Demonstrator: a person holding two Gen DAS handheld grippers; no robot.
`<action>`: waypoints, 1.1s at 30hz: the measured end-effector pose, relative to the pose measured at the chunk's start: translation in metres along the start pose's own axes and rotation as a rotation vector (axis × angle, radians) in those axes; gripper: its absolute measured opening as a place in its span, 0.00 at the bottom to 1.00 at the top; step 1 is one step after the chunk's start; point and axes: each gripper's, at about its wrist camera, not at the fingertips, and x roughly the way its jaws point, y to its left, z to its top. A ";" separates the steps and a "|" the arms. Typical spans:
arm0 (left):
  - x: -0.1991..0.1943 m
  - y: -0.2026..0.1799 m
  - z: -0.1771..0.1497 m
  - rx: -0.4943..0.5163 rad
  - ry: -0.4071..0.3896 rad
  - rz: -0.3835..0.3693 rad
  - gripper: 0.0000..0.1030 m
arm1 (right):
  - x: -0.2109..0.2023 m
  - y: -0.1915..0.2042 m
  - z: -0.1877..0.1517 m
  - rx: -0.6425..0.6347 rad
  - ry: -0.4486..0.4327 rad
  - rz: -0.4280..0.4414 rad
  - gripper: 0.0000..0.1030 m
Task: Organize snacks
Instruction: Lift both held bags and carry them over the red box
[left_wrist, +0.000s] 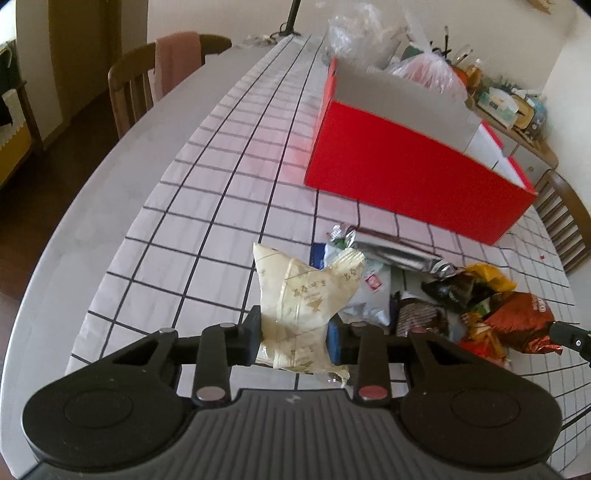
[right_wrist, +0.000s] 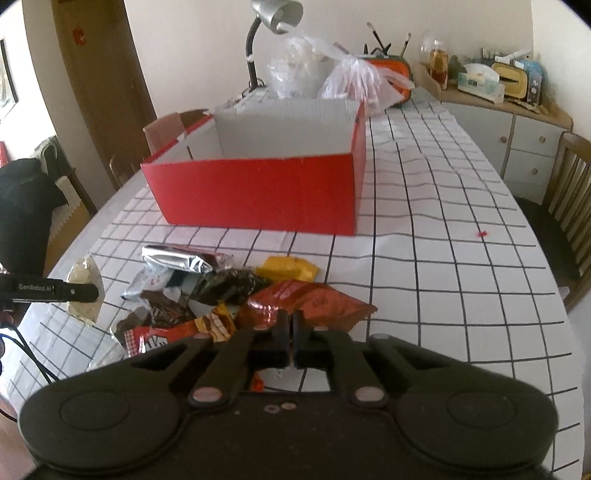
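My left gripper (left_wrist: 294, 334) is shut on a cream snack packet (left_wrist: 303, 295) and holds it above the checked tablecloth, left of the snack pile. The same packet shows at the left of the right wrist view (right_wrist: 85, 280). My right gripper (right_wrist: 290, 339) is shut on the near edge of an orange-red foil snack bag (right_wrist: 310, 301), which lies on the pile. The pile (right_wrist: 207, 291) holds a silver packet (right_wrist: 173, 258), dark wrappers and a yellow packet (right_wrist: 288, 269). An open red box (right_wrist: 258, 192) with a white inside stands beyond the pile; it also shows in the left wrist view (left_wrist: 406, 162).
Clear plastic bags (right_wrist: 332, 74) and a desk lamp (right_wrist: 273, 22) stand behind the box. A sideboard (right_wrist: 517, 122) with clutter is at the far right. Wooden chairs stand at the table's edges (left_wrist: 133, 85) (right_wrist: 569, 177).
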 end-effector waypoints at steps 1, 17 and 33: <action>-0.003 -0.001 0.000 0.002 -0.007 -0.003 0.32 | -0.002 0.000 0.000 -0.002 -0.007 -0.001 0.00; -0.037 -0.022 0.013 0.059 -0.078 -0.038 0.32 | -0.034 0.005 0.021 -0.047 -0.111 -0.021 0.00; -0.037 -0.040 0.014 0.096 -0.071 -0.070 0.32 | -0.013 -0.029 0.004 -0.122 0.029 0.031 0.91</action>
